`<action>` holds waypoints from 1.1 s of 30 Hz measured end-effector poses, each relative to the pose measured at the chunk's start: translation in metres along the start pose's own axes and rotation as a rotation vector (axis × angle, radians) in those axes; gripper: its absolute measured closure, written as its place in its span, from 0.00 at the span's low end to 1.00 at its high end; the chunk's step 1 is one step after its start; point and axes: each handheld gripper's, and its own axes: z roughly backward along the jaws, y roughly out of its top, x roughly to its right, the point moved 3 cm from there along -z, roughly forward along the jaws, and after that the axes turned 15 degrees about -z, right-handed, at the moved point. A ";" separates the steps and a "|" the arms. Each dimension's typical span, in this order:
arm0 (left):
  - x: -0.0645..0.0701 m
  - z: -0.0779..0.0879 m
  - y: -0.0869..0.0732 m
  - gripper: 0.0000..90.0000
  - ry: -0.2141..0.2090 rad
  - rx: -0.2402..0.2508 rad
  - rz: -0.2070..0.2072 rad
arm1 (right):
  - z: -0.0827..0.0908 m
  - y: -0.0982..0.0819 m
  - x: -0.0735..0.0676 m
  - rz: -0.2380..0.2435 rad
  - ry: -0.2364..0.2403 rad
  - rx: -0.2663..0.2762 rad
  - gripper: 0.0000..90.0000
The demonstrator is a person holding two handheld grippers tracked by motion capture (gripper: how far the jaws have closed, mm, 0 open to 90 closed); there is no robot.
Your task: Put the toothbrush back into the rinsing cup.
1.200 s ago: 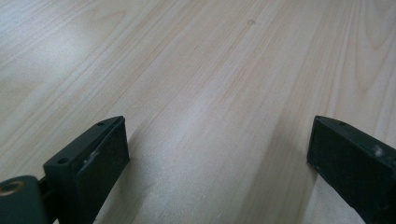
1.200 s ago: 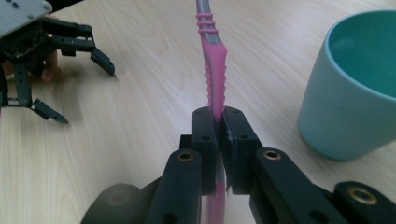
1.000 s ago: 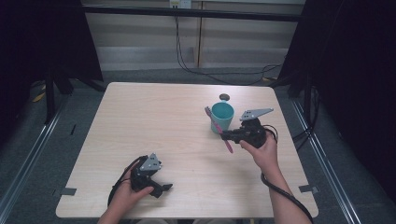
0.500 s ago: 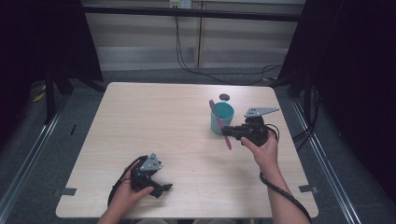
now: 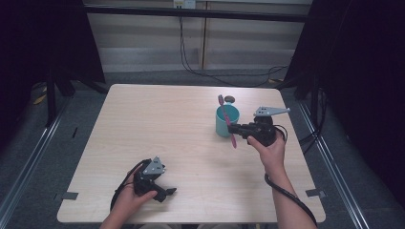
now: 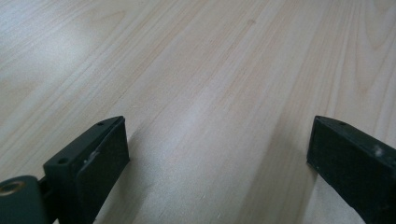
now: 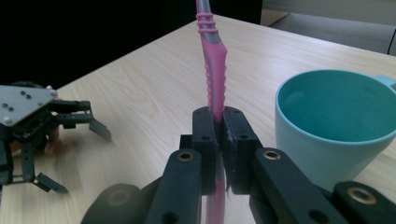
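Observation:
My right gripper (image 5: 235, 130) is shut on the handle of a pink toothbrush (image 5: 225, 112). The brush stands steeply, its bristle head up and leaning over a teal cup (image 5: 219, 125) on the right half of the table. In the right gripper view the jaws (image 7: 218, 122) pinch the toothbrush (image 7: 214, 79) just left of the empty cup (image 7: 336, 126). My left gripper (image 5: 167, 193) rests on the table near the front edge, held in a hand. Its jaws stand wide apart with only bare wood between them (image 6: 219, 126). It also appears far off in the right gripper view (image 7: 84, 163).
A small dark round object (image 5: 229, 99) lies just behind the cup. The light wooden table (image 5: 167, 124) stands on a grey floor, with dark curtains at both sides and cables along the back wall.
The toothbrush in the right gripper has tipped a little more upright, and its head sits higher over the cup. The left gripper has not moved.

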 end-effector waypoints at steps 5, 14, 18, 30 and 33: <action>0.000 0.000 0.000 0.06 0.000 0.000 0.000 | 0.001 0.003 0.001 -0.016 0.005 0.033 0.94; 0.000 0.000 0.000 0.06 0.000 0.000 0.000 | 0.004 0.011 0.003 -0.031 -0.002 0.080 0.94; 0.000 0.000 0.000 0.06 -0.003 0.001 0.000 | 0.003 0.013 0.003 -0.038 -0.006 0.098 0.94; 0.000 0.000 0.000 0.06 -0.003 0.001 0.000 | 0.000 0.024 0.006 -0.046 -0.016 0.140 0.94; 0.000 0.000 0.000 0.06 -0.001 0.005 0.006 | 0.000 0.026 0.006 -0.048 -0.019 0.143 0.94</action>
